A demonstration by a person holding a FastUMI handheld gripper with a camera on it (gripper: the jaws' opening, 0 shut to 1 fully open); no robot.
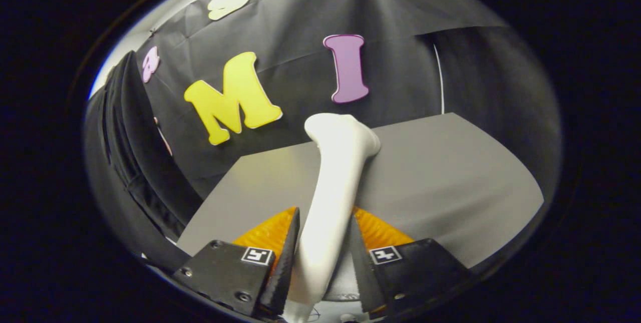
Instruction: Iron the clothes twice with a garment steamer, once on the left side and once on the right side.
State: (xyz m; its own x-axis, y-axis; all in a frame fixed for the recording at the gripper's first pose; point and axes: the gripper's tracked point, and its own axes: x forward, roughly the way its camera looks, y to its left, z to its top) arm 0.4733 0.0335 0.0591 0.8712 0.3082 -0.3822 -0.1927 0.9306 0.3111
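One grey desk (450,173) stretched ahead of me, with a dark garment (130,163) hanging off to the left. My fingers (323,253) pinched the white garment steamer (335,183) by its handle, its head reaching beyond them over the desk.

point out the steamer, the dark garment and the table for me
garment steamer (334,188), gripper view, middle of its white handle, held between the hand-held gripper (321,248) fingers
dark garment (135,152), gripper view, hanging fabric left of the fingers
table (450,183), gripper view, bare grey top beyond the fingers
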